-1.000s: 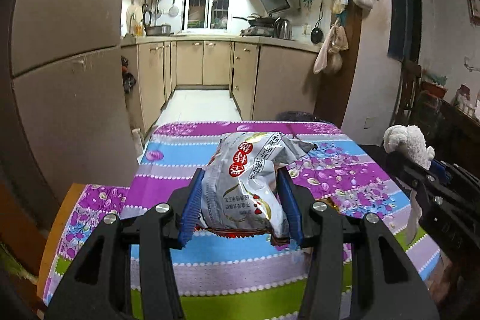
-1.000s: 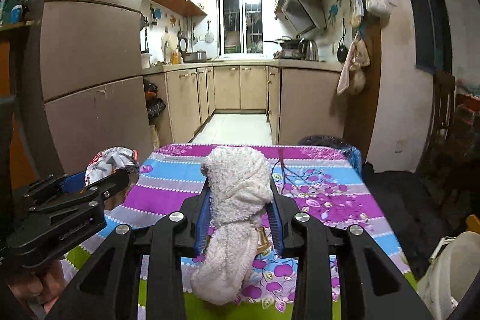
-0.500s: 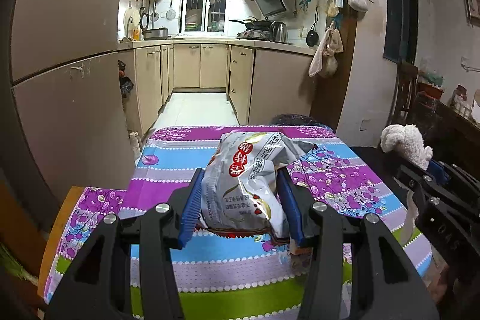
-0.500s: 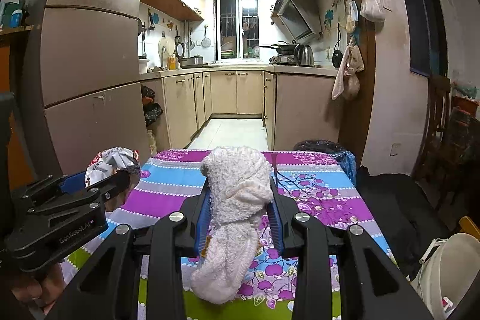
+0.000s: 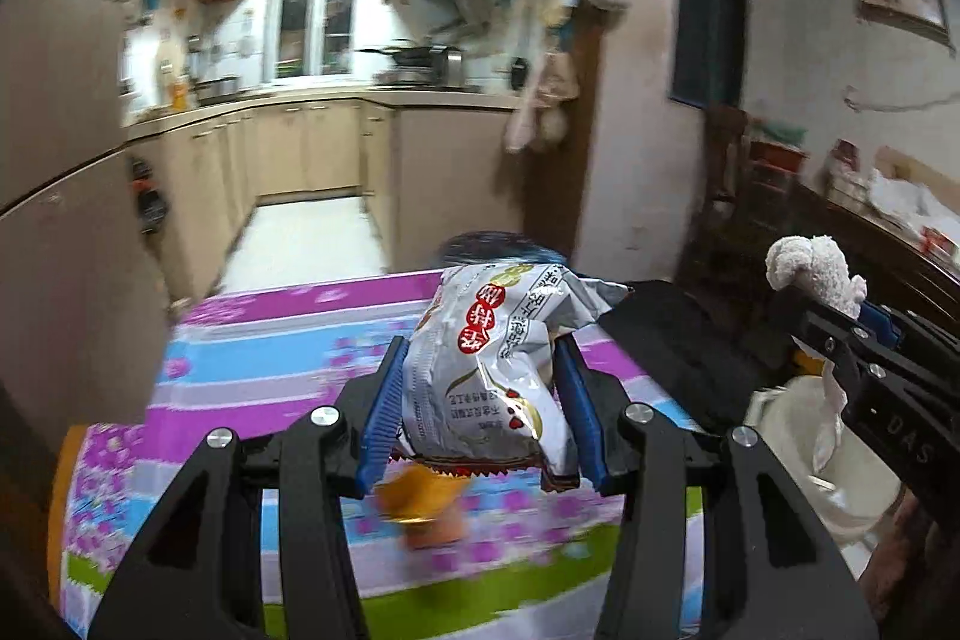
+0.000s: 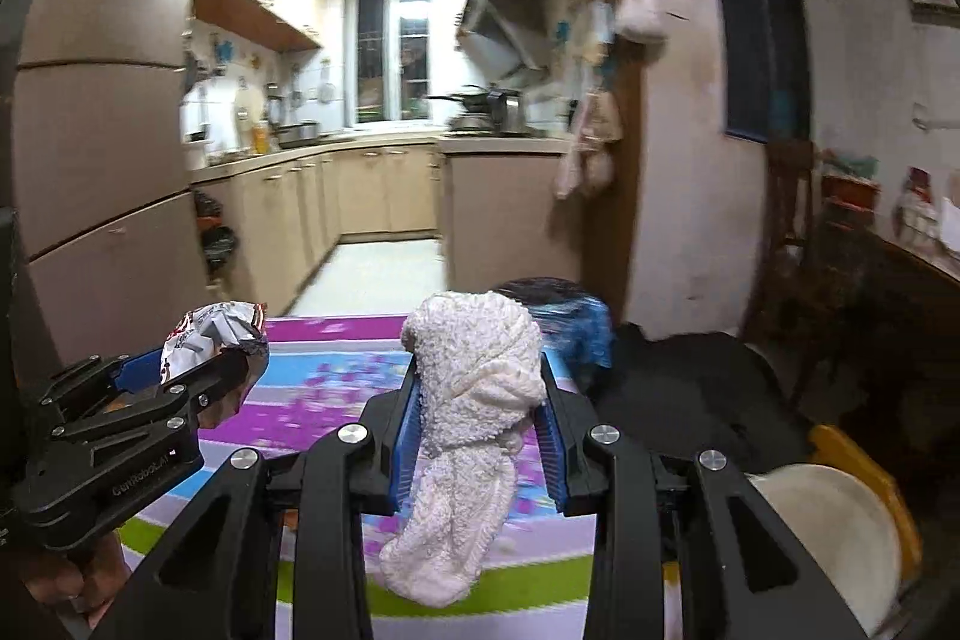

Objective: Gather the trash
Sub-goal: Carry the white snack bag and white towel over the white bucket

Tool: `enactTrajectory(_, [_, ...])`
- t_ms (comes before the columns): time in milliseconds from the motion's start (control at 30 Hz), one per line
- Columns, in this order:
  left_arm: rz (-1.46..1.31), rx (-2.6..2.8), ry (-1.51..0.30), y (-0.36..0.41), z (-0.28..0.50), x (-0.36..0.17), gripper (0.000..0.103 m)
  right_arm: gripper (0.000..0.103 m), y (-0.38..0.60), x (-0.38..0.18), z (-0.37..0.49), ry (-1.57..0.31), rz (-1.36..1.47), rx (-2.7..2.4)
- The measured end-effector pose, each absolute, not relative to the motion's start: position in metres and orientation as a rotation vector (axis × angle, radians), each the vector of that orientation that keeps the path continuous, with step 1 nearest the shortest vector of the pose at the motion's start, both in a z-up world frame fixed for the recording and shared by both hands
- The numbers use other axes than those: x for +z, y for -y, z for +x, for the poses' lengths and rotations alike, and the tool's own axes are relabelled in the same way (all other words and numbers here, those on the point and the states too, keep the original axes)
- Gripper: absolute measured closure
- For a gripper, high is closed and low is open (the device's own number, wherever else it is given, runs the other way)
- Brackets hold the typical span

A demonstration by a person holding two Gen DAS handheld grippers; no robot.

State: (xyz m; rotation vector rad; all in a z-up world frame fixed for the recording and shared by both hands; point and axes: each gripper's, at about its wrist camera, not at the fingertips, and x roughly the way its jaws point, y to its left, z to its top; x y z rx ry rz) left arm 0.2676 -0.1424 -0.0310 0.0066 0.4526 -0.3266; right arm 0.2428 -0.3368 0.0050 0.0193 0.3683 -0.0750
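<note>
Two grippers are each clamped on a piece of trash above a table covered in a striped, flowered cloth (image 5: 252, 340). The left gripper (image 5: 483, 400) pinches a crumpled silver snack wrapper (image 5: 498, 358) between its blue pads; the wrapper stands up out of the jaws, its red-printed top leaning toward the table's far edge, its dark torn bottom hanging just behind the pads. Below it, blurred, something orange (image 5: 426, 502) lies on the cloth near the near edge; what it is cannot be told. The right gripper (image 6: 480, 424) squeezes a twisted white fluffy cloth (image 6: 474, 400), whose bunched top rises above the pads while its long tail droops toward the green stripe at the near edge. In the right wrist view the left gripper shows at the left with the wrapper in it, and part of a hand (image 6: 72, 580) grips its handle. Past the table's far right corner sits a bin lined with a blue bag (image 6: 570, 322). Off the right edge, low down, a white bucket (image 6: 840, 532) is partly in view.
</note>
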Motion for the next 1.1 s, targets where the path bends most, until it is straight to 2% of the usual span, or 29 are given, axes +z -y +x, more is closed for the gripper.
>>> enactTrajectory(367, [0.127,-0.661,-0.55,0.31,0.246,-0.031,0.056,0.068,0.513,0.008,0.182,-0.496,0.115,-0.337])
enactTrajectory(667, [0.282,-0.804,-0.773,0.422,0.246,-0.068,0.056,0.068,0.644,-0.045,0.174,-0.757,0.282,-0.407])
enactTrajectory(867, [0.348,-0.816,-0.917,0.461,0.257,-0.104,0.056,0.068,0.686,-0.101,0.186,-0.911,0.386,-0.381])
enactTrajectory(1100, [0.381,-0.79,-0.97,0.475,0.267,-0.13,0.056,0.068,0.687,-0.129,0.196,-0.947,0.404,-0.385])
